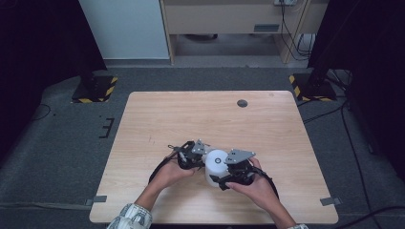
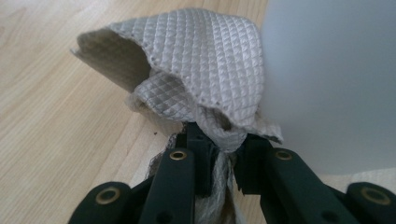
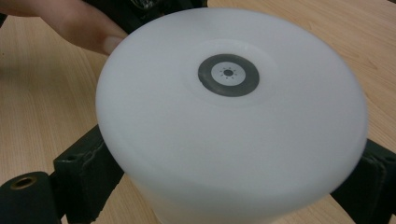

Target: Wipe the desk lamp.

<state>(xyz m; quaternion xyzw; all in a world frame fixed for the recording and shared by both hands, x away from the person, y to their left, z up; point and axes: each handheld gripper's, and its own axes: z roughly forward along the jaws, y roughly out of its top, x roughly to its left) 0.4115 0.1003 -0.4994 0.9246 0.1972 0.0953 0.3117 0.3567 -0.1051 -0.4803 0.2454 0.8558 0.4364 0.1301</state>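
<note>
White plastic, smooth and matt, makes up the canister point(image 1: 216, 164) that stands upright on the worktop point(image 1: 162, 119), near the person's edge and between the two hands. The right tongs point(image 1: 220, 180) straddle its body: in the right gripper view a black jaw presses each flank of the canister point(image 3: 229, 116), just under the broad round top with its small dark ring. The left tongs point(image 2: 222, 156) are pinched on a bunched wad of quilted grey cloth point(image 2: 201, 70), and the cloth's free fold lies against the canister's side wall point(image 2: 331, 84).

The step in hand looks like wiping the canister's wall while the other hand steadies it. To do it well, the right tongs should keep an even squeeze low enough on the body that the canister cannot tip or spin when the cloth pushes on it. The left tongs should press the padded fold, not the jaw tips, onto the plastic, and sweep around the curve in short strokes. Because the wall is slick, a hard sideways shove could slide the canister out of the right jaws, so light pressure is safer. Turning the canister a little between strokes would bring the far side within reach; whether that side needs wiping cannot be told from here.
</note>
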